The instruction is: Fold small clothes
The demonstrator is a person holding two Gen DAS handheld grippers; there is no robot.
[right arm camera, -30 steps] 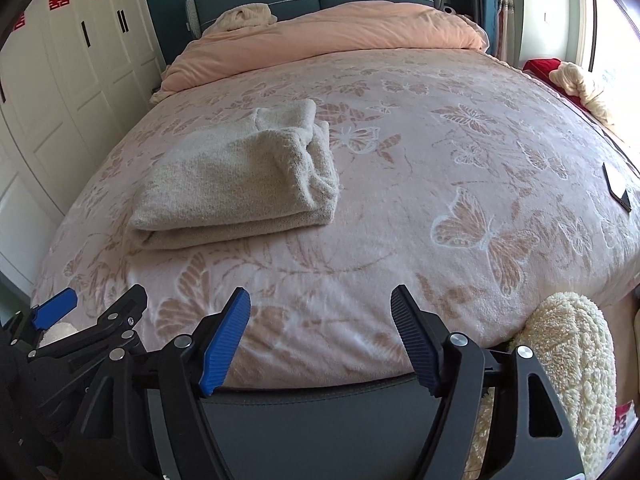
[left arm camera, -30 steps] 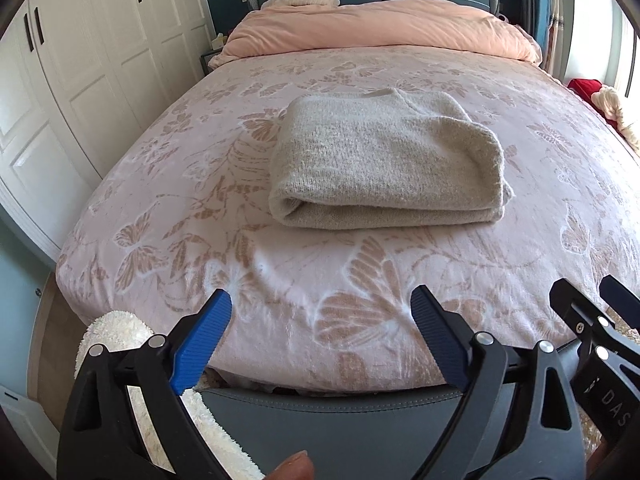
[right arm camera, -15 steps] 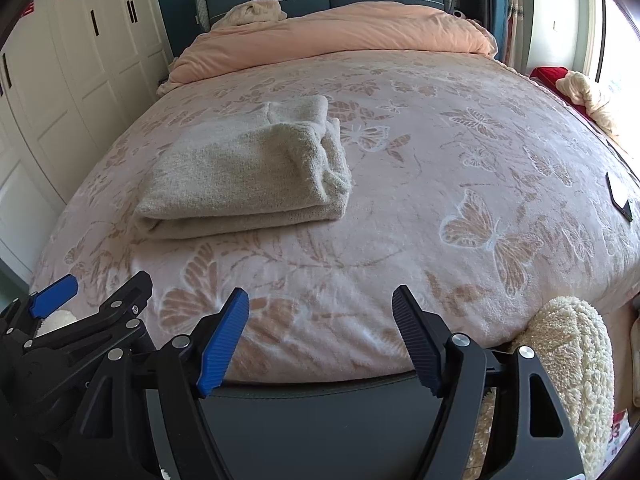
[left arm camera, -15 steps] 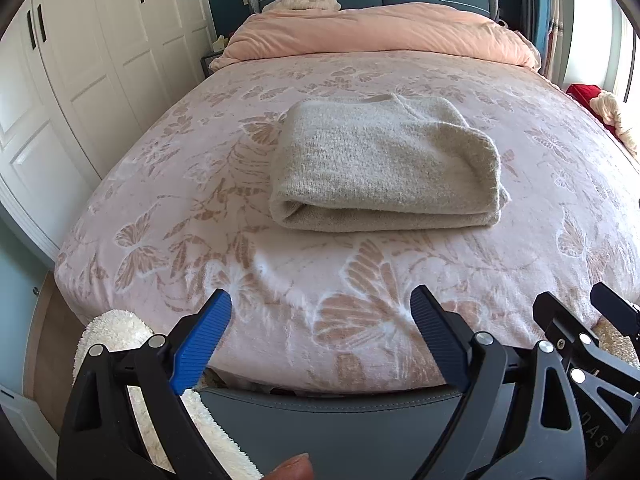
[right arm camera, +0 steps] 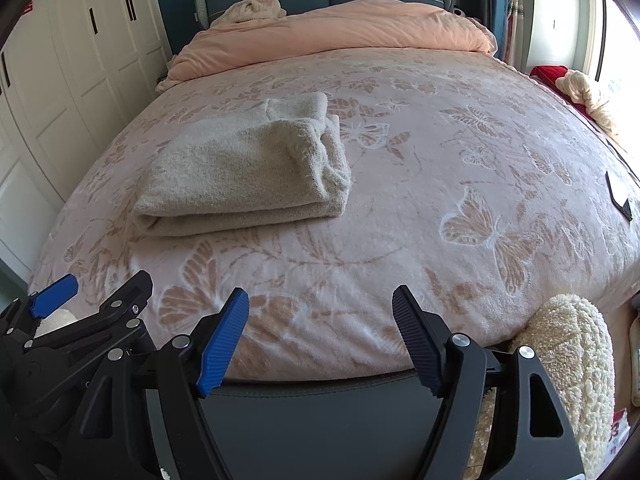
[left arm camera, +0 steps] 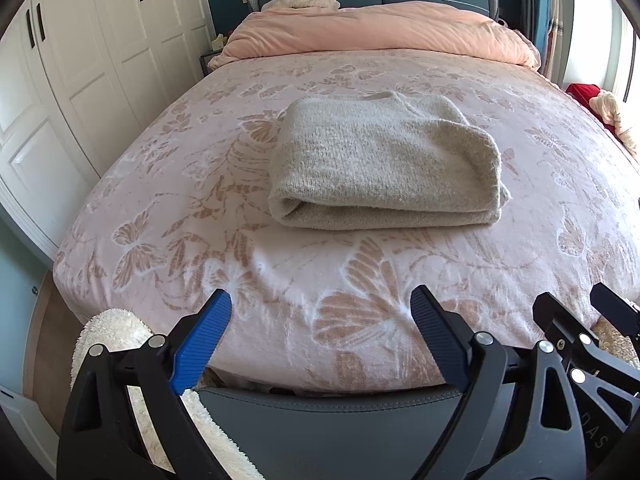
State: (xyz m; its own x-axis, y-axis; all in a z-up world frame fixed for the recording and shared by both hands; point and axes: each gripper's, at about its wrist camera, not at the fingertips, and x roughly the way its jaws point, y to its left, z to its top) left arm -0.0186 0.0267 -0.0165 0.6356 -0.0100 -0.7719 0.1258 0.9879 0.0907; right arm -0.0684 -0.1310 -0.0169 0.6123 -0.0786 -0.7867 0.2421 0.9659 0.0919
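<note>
Sweater folded, my claws are off it

The sweater (left arm camera: 384,168) lies folded in a neat bundle mid-bed (left arm camera: 160,208); my left claw (left arm camera: 320,336) and right claw (right arm camera: 320,336) hang wide apart, empty, at the foot. Little looks left.

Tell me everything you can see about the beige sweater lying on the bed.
The beige sweater is a fuzzy, soft-looking knit, folded into a thick rectangular bundle of stacked layers. A rounded fold edge faces the cameras; the right wrist view shows bunched layers at its right end and a ribbed part behind. It lies flat on the pink butterfly-patterned blanket, toward the bed's left side in the right wrist view. Only the blanket touches it; both grippers are open and well clear of it.
</note>
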